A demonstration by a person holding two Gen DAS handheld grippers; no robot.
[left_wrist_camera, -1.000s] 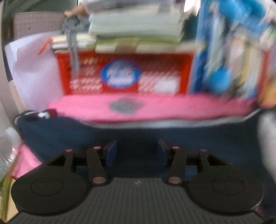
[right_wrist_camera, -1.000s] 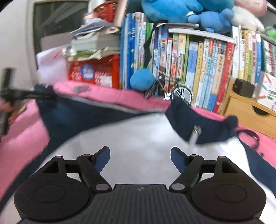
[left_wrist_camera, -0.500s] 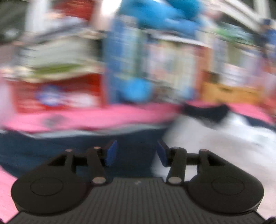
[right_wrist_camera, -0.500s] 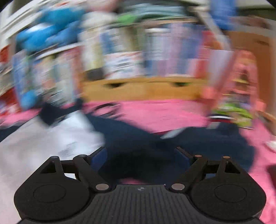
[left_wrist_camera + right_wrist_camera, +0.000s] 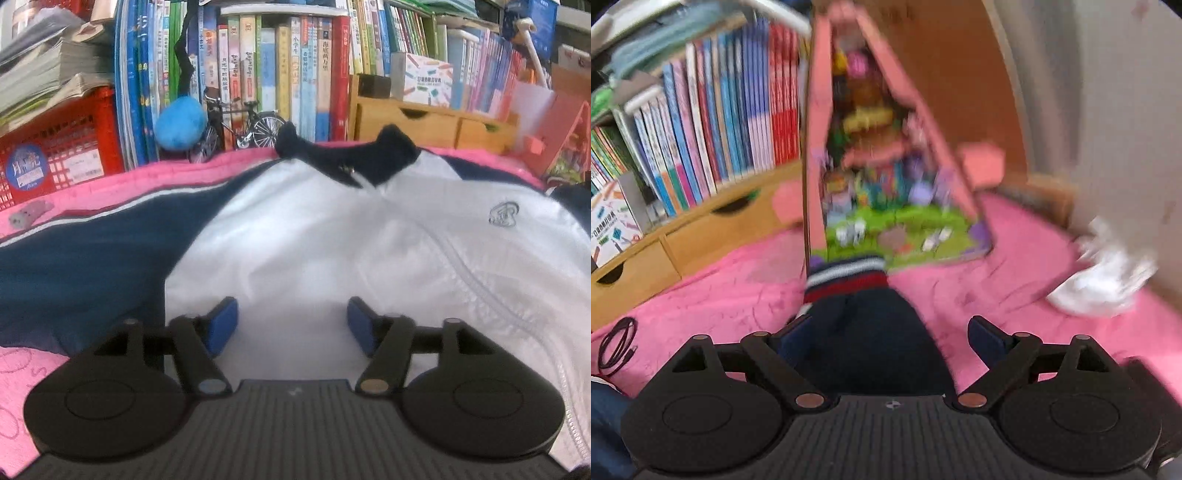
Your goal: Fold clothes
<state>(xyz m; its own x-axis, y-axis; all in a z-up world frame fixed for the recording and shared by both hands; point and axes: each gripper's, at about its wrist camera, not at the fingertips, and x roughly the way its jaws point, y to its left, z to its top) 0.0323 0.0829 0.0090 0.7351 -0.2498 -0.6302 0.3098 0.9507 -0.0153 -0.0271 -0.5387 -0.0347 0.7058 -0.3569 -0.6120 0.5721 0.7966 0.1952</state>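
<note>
The jacket [image 5: 314, 236] lies spread on the pink blanket [image 5: 110, 184], its sleeve [image 5: 871, 332] under my right gripper [image 5: 886, 339]. Both grippers — left gripper [image 5: 291, 325] too — are opening, holding nothing. Risk: grabbing one layer only, dragging the body crooked.

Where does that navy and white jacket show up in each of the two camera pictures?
Left wrist view: the jacket fills the middle, white front under the tongs, navy collar at the far edge.
Right wrist view: only its navy sleeve shows, low in the middle, striped cuff pointing away.
Shared landmark: the wooden drawer unit under the books, upper right in the left view, left in the right view.
</note>
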